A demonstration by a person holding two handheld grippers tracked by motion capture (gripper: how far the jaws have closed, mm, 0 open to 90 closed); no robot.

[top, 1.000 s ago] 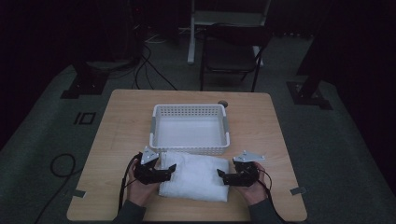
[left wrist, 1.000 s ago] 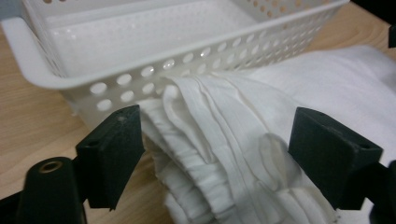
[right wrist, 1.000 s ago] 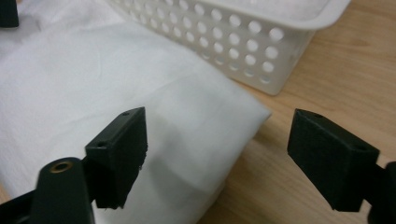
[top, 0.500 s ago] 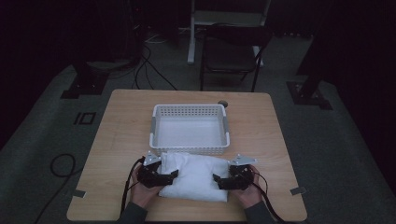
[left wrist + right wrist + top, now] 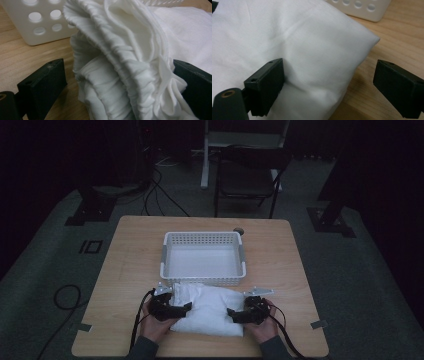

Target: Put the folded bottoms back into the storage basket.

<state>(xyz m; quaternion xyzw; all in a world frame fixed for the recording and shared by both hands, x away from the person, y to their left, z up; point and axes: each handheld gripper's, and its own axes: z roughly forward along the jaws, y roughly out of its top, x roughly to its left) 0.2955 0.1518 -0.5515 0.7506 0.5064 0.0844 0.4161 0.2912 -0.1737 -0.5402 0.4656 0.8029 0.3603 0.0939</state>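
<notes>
A folded white cloth [image 5: 207,310] lies on the wooden table [image 5: 280,270], just in front of a white perforated basket [image 5: 202,281]. My left gripper [image 5: 187,307] is at the cloth's left end. Its jaws have just been opening and stand wide, with the bunched, gathered edge of the cloth [image 5: 120,62] loose between them [image 5: 117,66]. At the right end is my right gripper [image 5: 231,312], whose jaws have also just been opening. One jaw rests over the cloth [image 5: 299,50] and the other over bare wood, with the cloth's corner in the gap [image 5: 329,65].
The basket [image 5: 37,22] [image 5: 362,7] holds nothing and sits close behind the cloth. A small dark round thing [image 5: 239,231] lies at its far right corner. A chair [image 5: 250,175] and stands with cables are on the floor beyond the table.
Both hands have sunk a little toward the table and drawn slightly inward. The cloth now rests lower and flatter on the wood.
</notes>
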